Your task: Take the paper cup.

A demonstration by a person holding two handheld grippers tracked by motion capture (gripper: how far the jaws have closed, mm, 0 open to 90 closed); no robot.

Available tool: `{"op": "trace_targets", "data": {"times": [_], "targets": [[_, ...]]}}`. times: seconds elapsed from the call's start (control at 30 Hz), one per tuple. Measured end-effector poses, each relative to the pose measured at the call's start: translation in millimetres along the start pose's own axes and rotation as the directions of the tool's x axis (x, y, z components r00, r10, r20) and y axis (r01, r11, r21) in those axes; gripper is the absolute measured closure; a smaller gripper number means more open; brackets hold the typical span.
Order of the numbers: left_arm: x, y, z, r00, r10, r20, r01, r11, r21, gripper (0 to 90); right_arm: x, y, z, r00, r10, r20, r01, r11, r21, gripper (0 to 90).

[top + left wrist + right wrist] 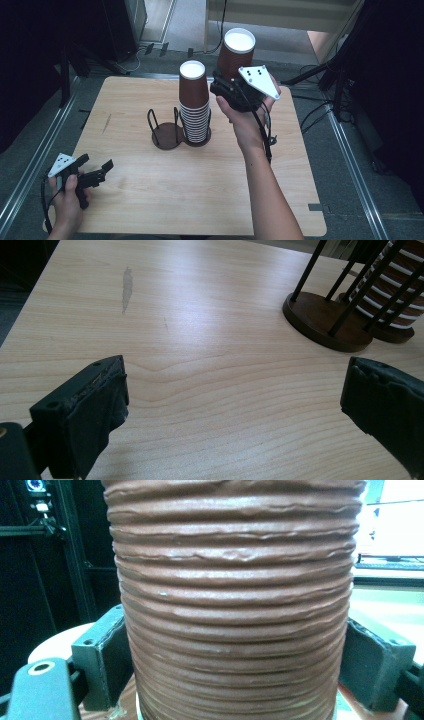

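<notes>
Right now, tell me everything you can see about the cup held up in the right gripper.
The brown cup is ribbed paper by its look, with ridges ringing its wall. It is upside down, its white base on top, nearly upright. The right gripper clamps its sides and holds it in the air, beside the cup stack and apart from it.

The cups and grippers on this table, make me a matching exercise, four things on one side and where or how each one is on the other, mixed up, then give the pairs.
Things:
1. single brown cup
2. stack of brown cups
3. empty holder
4. left gripper

States:
A. stands upside down in a wire holder
B. jaws open, low over the table's near left corner
C. clamped in the right gripper, lifted
D. bare wire loops, just left of the stack

Pairs: 1-C, 2-A, 3-D, 4-B
</notes>
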State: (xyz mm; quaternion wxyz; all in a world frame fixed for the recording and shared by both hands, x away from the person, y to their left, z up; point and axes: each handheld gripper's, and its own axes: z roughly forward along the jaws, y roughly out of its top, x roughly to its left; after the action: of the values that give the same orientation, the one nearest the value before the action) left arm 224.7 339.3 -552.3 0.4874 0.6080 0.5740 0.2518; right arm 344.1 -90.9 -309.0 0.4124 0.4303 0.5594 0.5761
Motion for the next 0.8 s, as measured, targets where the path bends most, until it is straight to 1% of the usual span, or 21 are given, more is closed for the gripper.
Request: {"op": "trace_targets", "data": {"times": [0.07, 0.1, 0.13, 0.17, 0.2, 0.27, 0.37, 0.47, 0.5, 0.53, 0.57, 0.6, 0.67, 0.8], "targets": [[-0.4, 0.0, 0.0, 1.0000, 0.003, -0.004, -0.003, 1.0000, -0.001, 0.0, -3.3, -2.2, -2.6, 1.0000, 0.001, 0.009, -0.001, 1.000, 0.003, 14.1], [-0.4, 0.0, 0.0, 1.0000, 0.003, -0.004, -0.003, 1.0000, -0.001, 1.5, -3.3, -2.2, -2.6, 1.0000, 0.001, 0.009, -0.001, 1.000, 0.003, 14.1], [-1.0, -0.1, -0.1, 0.9999, -0.001, -0.017, 0.001, 1.0000, -0.003, 1.5, -4.0, -2.6, -3.1, 1.0000, 0.002, 0.009, -0.002, 1.000, 0.004, 14.1], [-1.3, -0.2, -0.5, 0.9992, -0.002, -0.040, 0.002, 1.0000, -0.008, 10.2, -5.9, -4.2, -4.7, 0.9999, -0.008, 0.015, 0.008, 1.000, 0.005, 14.0], [-1.3, -0.2, -0.5, 0.9992, -0.002, -0.040, 0.002, 1.0000, -0.008, 12.1, -5.9, -4.2, -4.7, 0.9999, -0.008, 0.015, 0.008, 1.000, 0.005, 14.0], [-0.9, -0.2, -0.6, 0.9982, -0.016, -0.059, 0.015, 0.9998, -0.014, 10.3, -7.8, -6.1, -7.3, 0.9997, -0.014, 0.019, 0.014, 1.000, 0.004, 14.0], [-0.5, -0.2, -0.5, 0.9983, -0.019, -0.055, 0.018, 0.9997, -0.014, 10.0, -9.7, -7.4, -9.8, 0.9997, -0.011, 0.020, 0.011, 1.000, 0.006, 14.0], [-0.9, -0.2, -0.5, 0.9986, -0.013, -0.052, 0.013, 0.9999, 0.000, 9.0, -12.4, -9.6, -12.8, 0.9997, -0.009, 0.024, 0.009, 1.000, 0.006, 14.0], [-1.6, -0.1, -0.3, 0.9988, -0.007, -0.048, 0.008, 0.9999, 0.010, 6.6, -14.2, -11.5, -15.0, 0.9996, -0.011, 0.028, 0.011, 1.000, 0.008, 13.9], [-1.6, -0.1, -0.3, 0.9988, -0.007, -0.048, 0.008, 0.9999, 0.010, 6.4, -15.0, -12.2, -15.9, 0.9996, -0.010, 0.027, 0.010, 1.000, 0.009, 13.9], [-1.9, -0.1, -0.2, 0.9987, 0.001, -0.050, 0.000, 0.9999, 0.017, 6.4, -15.0, -12.2, -15.9, 0.9996, -0.010, 0.027, 0.010, 1.000, 0.009, 13.9], [-2.1, -0.1, 0.0, 0.9985, 0.007, -0.055, -0.005, 0.9997, 0.022, 4.1, -17.2, -14.6, -18.5, 0.9995, -0.009, 0.030, 0.009, 1.000, 0.012, 13.9], [-2.4, 0.0, 0.5, 0.9991, 0.007, -0.041, -0.006, 0.9995, 0.030, 2.4, -17.9, -15.4, -19.4, 0.9994, -0.011, 0.032, 0.010, 1.000, 0.013, 13.9], [-3.0, 0.1, 0.6, 0.9991, 0.016, -0.038, -0.014, 0.9991, 0.040, 2.0, -23.7, -21.3, -25.8, 0.9992, -0.016, 0.037, 0.015, 1.000, 0.020, 13.8]]}}
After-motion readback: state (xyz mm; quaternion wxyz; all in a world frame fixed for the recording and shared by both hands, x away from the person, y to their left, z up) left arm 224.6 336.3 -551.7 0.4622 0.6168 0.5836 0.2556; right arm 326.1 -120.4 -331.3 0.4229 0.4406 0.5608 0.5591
